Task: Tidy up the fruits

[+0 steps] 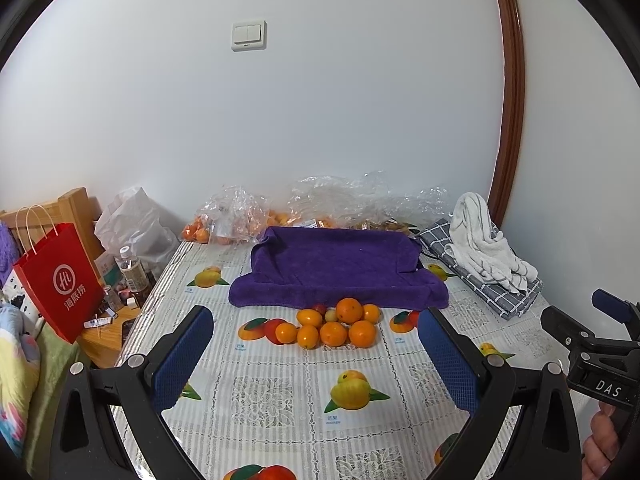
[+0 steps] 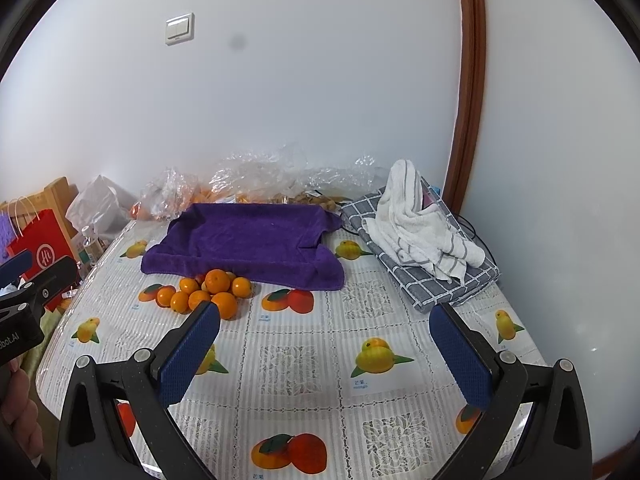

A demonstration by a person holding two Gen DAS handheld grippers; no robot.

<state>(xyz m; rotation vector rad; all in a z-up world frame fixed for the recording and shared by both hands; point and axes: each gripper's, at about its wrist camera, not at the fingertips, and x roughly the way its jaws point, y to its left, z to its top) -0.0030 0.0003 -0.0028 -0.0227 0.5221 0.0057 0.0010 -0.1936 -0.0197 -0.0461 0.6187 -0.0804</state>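
Room: white wall with one double light switch (image 1: pixel 248 35) and a brown wooden door frame (image 1: pixel 513 80) at the right.
Surface: table (image 1: pixel 280 420) covered by a lace-patterned cloth printed with fruit pictures.
Fruit pile: cluster of oranges (image 1: pixel 338 327) near the table's middle, touching the front edge of the purple towel; about eight orange ones can be counted, with a small pale fruit (image 1: pixel 330 315) and a small red fruit (image 1: pixel 319 309) tucked among them.
Purple towel: one purple towel (image 1: pixel 336 268), draped over a shallow tray-like shape behind the fruit.
Other cloths: one grey checked cloth (image 1: pixel 480 280), folded at the right, with one white striped towel (image 1: pixel 484 244) heaped on top.
Bags at the wall: crumpled clear plastic bags (image 1: pixel 320 204), some holding more oranges; exact count cannot be told.
Left of table: one red paper bag (image 1: pixel 60 280), one white plastic bag (image 1: pixel 132 224), one bottle (image 1: pixel 132 272).
Left gripper (image 1: pixel 316 332): claw spread wide, holding nothing, above the table and facing the fruit pile.
Right gripper (image 2: pixel 326 326): claw spread wide, holding nothing, above the table; the pile lies just beyond its left finger (image 2: pixel 188 356).
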